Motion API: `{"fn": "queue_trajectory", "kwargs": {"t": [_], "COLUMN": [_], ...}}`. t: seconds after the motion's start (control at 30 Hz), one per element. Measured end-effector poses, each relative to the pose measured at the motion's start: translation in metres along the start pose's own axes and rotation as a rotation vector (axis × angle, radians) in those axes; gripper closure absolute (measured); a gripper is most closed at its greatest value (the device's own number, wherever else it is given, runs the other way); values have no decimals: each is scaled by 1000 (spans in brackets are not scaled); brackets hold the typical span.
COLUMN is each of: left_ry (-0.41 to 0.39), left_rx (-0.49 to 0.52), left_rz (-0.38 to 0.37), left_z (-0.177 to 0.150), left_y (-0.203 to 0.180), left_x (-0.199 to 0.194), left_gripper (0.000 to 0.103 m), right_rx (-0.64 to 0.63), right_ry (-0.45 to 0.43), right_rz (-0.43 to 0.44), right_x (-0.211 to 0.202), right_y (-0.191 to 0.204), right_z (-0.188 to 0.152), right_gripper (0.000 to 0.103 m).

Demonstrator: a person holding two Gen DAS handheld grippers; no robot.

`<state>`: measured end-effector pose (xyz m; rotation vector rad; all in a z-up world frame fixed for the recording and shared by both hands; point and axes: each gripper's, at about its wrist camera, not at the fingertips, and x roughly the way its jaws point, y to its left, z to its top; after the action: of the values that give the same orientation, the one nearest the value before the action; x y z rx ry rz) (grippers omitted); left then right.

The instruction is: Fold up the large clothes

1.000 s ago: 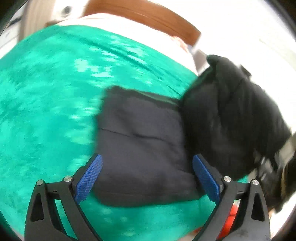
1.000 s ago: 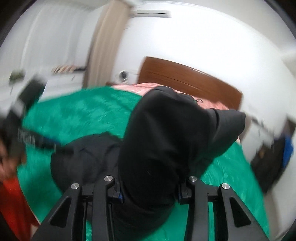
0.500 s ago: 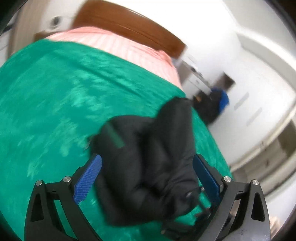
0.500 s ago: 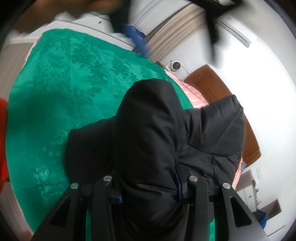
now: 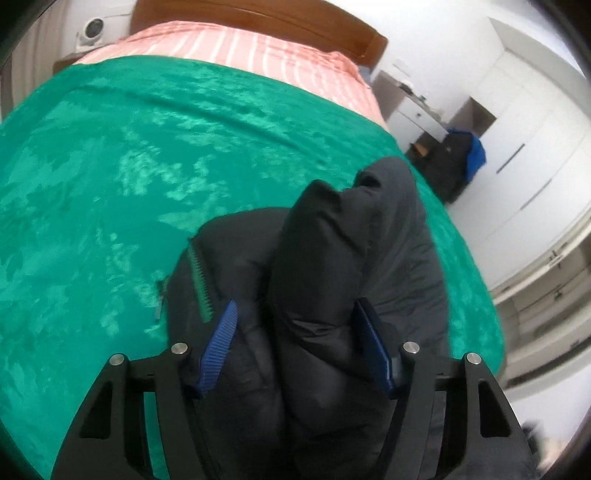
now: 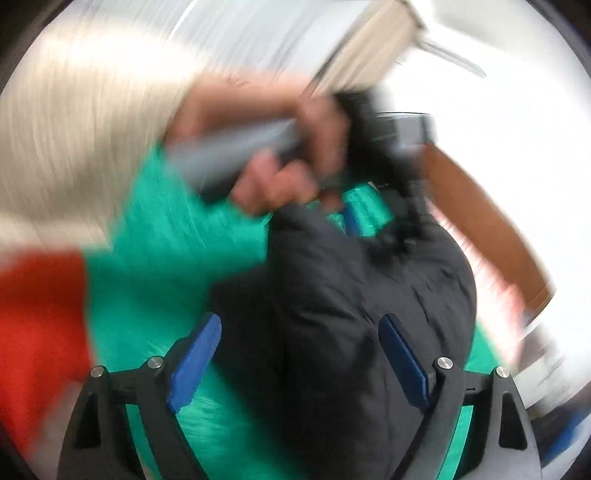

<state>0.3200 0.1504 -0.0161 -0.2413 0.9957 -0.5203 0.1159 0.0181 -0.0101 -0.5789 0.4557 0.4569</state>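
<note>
Left gripper: we find its jaws have just been closing, with a thick roll of the black jacket between the blue pads; both pads lie against the fabric, so we record it as clamped on the jacket
Right gripper: we find its jaws have just been opening and they stand wide apart; the jacket lies between them, the left pad clear of the cloth over green, the right pad at the fabric's edge, contact not determinable in the blur
Jacket, left wrist view: we see a puffy black bundle, folded over itself, resting on the green bedspread near the bed's right side; a strip of green ribbed trim shows on its left part, just beside the left pad
Left hand, right wrist view: we see it gripping a grey handle above the jacket's far end, heavily blurred
Bed: we note the green spread covers most of it, a pink striped sheet lies bare at the head, and a brown wooden headboard stands behind
Room: white cabinets stand at right, with a dark bag and blue item on the floor beside them
Red patch: at lower left of the right wrist view; too blurred for us to identify
</note>
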Motion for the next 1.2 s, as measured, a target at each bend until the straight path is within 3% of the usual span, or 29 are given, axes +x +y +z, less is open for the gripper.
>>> {"fn": "queue_trajectory", "kwargs": {"t": [0.1,0.17,0.3,0.4,0.47,0.57,0.77,0.9,0.97,1.1,1.2], "left_ry": [-3,-2,-7,-2,-2,5,-6,-28,-62,-131,-94], "left_rx": [-26,-66,-109,-150,-174,-192,-211,-149,-122,-156,-178], "left_rz": [0,-10,-31,-55,-46,-37,-32,31,50,6,-36], "left_z": [-11,-19,-30,-34,-35,-37,-46,-47,-50,-70,-86], "left_y": [19,33,52,65,72,82,81,67,62,73,75], "left_x": [2,4,8,14,18,27,42,20,-2,-42,-41], "left_gripper": [36,36,36,36,37,38,38,36,30,21,21], "right_rx": [267,391,552,585,562,554,575,530,551,525,477], "right_ry": [-44,-29,81,210,293,251,223,340,305,258,353], "right_rz": [-55,-102,-55,30,5,-54,-48,19,36,36,14], "right_x": [-8,4,73,136,175,188,202,197,183,184,227], "right_y": [-74,-116,-176,-179,-165,-152,-151,-163,-172,-172,-158], "right_z": [11,16,31,27,15,0,-19,10,28,76,81], "right_gripper": [8,8,8,7,3,0,0,0,0,0,0]}}
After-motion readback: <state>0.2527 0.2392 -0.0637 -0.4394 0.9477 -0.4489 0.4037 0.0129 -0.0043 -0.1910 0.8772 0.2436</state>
